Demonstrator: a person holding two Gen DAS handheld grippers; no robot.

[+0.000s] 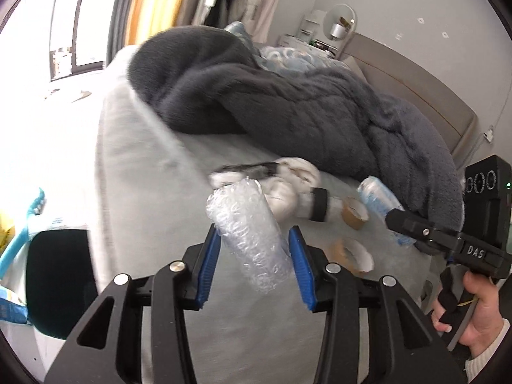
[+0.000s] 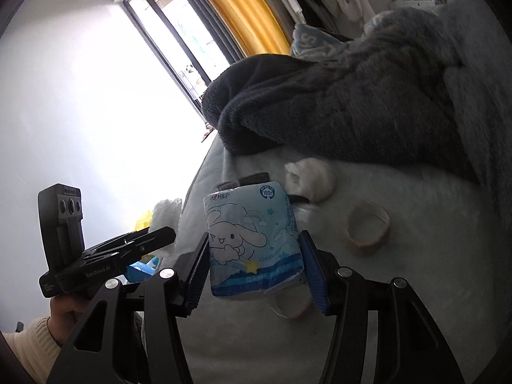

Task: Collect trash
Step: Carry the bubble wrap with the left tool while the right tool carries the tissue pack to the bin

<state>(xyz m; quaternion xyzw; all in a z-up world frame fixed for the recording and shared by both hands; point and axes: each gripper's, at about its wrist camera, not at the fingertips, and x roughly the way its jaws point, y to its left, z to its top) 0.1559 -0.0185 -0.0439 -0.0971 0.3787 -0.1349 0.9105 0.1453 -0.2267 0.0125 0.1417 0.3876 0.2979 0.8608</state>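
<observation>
Fingers of left gripper (image 1: pixel 254 256) clamped on bubble-wrap roll (image 1: pixel 249 233), blue pads pressing both flanks, jaws partly closed to the roll's width. Long axis of roll running up and away between the pads, top end leaning left, bottom end poking out below the tips. Clear, crinkled, lightly squashed, held clear of the bed (image 1: pixel 144 192).

Fingers of right gripper (image 2: pixel 254 267) pinched on tissue pack (image 2: pixel 252 243), one pad on each short side, pack upright and square between them. Soft blue wrapper, cartoon rabbit print, corners slightly dented by the squeeze.

Both pieces already in hand, so next move likely a carry toward the white bag (image 2: pixel 166 214) off the bed's left edge; left hand judged nearer to it, though the bag's mouth hidden.

Further along the bed: two tape rings (image 2: pixel 368 227) near the right side, a white wad (image 2: pixel 310 179) beyond the pack, a dark strip beside it. At the far side, grey blanket (image 1: pixel 288 102) heaped toward the head end.
</observation>
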